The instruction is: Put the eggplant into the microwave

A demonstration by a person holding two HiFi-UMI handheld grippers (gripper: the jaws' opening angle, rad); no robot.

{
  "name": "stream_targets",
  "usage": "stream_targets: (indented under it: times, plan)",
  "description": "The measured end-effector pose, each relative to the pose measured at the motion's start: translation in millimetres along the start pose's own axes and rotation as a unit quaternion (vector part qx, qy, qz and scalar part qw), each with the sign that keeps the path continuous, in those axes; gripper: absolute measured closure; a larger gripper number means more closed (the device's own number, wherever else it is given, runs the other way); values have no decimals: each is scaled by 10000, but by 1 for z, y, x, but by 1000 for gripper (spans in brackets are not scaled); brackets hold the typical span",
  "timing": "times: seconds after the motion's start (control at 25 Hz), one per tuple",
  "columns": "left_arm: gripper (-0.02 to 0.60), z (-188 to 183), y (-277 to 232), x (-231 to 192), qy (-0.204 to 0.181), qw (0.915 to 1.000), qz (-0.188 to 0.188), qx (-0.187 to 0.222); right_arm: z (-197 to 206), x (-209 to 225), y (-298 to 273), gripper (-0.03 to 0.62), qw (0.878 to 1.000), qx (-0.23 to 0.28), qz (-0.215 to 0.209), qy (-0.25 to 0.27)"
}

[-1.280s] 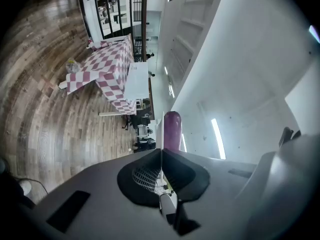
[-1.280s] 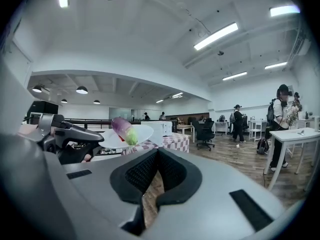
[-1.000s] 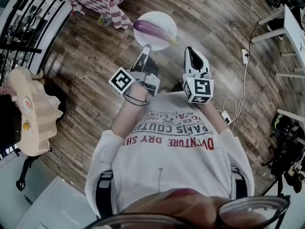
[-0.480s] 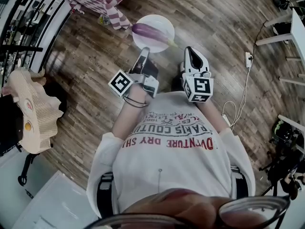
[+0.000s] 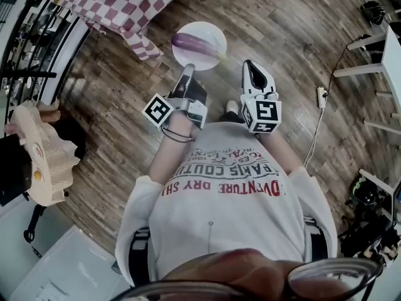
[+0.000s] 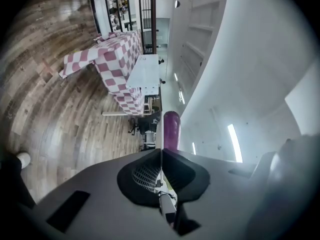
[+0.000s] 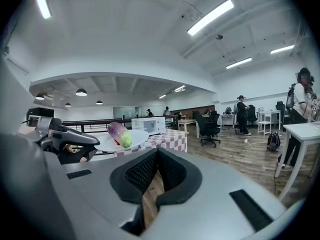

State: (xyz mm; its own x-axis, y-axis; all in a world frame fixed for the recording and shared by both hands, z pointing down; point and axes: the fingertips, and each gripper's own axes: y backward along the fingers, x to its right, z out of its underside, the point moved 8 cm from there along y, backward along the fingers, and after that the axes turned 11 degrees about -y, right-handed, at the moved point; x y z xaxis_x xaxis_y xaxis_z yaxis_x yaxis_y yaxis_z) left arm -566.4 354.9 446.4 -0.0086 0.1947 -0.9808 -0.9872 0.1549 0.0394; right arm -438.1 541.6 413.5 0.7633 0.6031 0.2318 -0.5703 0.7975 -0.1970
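Eggplant [image 5: 193, 42], glossy purple and oblong, lies on round white plate [image 5: 203, 30].

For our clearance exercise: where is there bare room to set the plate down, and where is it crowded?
Free: the checkered tablecloth beside the microwave; the wooden floor between it and the person. Crowded: the black rack at the head view's left, desk legs and power strip at its right.

An open-plan office: white desks [image 7: 299, 130], wheeled office chairs [image 7: 209, 126] and strip ceiling lights [image 7: 210, 17] over a broad wooden floor [image 7: 240, 151].
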Motion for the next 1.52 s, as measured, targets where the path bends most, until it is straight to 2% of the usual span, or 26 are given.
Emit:
stream_targets:
  times: [0.2, 0.4, 0.64, 0.84, 1.16, 1.52]
  plan:
    - [551, 23, -75, 12, -22, 9999, 87, 139, -31, 69, -31, 569, 10000, 22, -48, 22]
    - [551, 39, -123, 13, -45, 9999, 27, 158, -39, 116, -54, 569, 9999, -104, -77, -43]
    - [551, 33, -172, 1, -53, 9999, -97, 126, -39, 142, -91, 569, 9996, -236, -79, -151]
    - [551, 20, -227, -9, 44, 10000, -35, -7, -48, 159, -133, 569, 9996, -258, -34, -71]
    - [551, -32, -342, -23, 68, 9999, -15, -123, -81, 194, -244, 569, 9992, -337, 150, -125]
    - [551, -114, -450, -26, -62, 9998, 205, 38, -115, 204, -378, 569, 9993, -357, -7, -56]
